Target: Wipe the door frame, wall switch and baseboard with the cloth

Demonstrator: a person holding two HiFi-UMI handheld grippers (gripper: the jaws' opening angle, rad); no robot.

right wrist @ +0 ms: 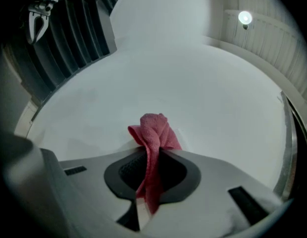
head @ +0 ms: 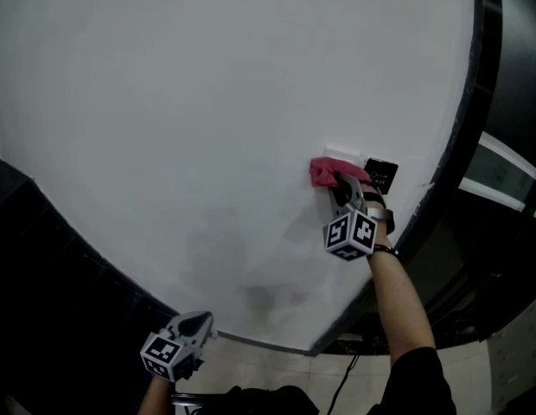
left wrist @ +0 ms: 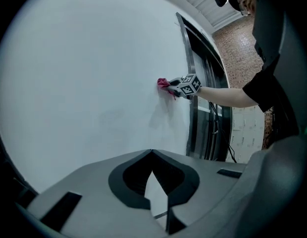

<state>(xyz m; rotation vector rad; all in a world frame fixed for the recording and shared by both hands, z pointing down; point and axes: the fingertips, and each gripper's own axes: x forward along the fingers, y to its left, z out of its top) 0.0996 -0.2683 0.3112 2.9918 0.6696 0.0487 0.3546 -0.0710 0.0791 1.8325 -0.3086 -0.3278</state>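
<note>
Within right gripper (right wrist: 149, 155), bunched pink cloth (right wrist: 154, 130)

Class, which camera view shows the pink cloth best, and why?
The right gripper view: the cloth sits close and central, clamped in the right gripper. The head view shows it small at the switch; the left gripper view, a distant speck.

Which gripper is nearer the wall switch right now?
Right. The right gripper holds the pink cloth at the wall switch; the left gripper hangs shut and empty far below, off to the left.
</note>
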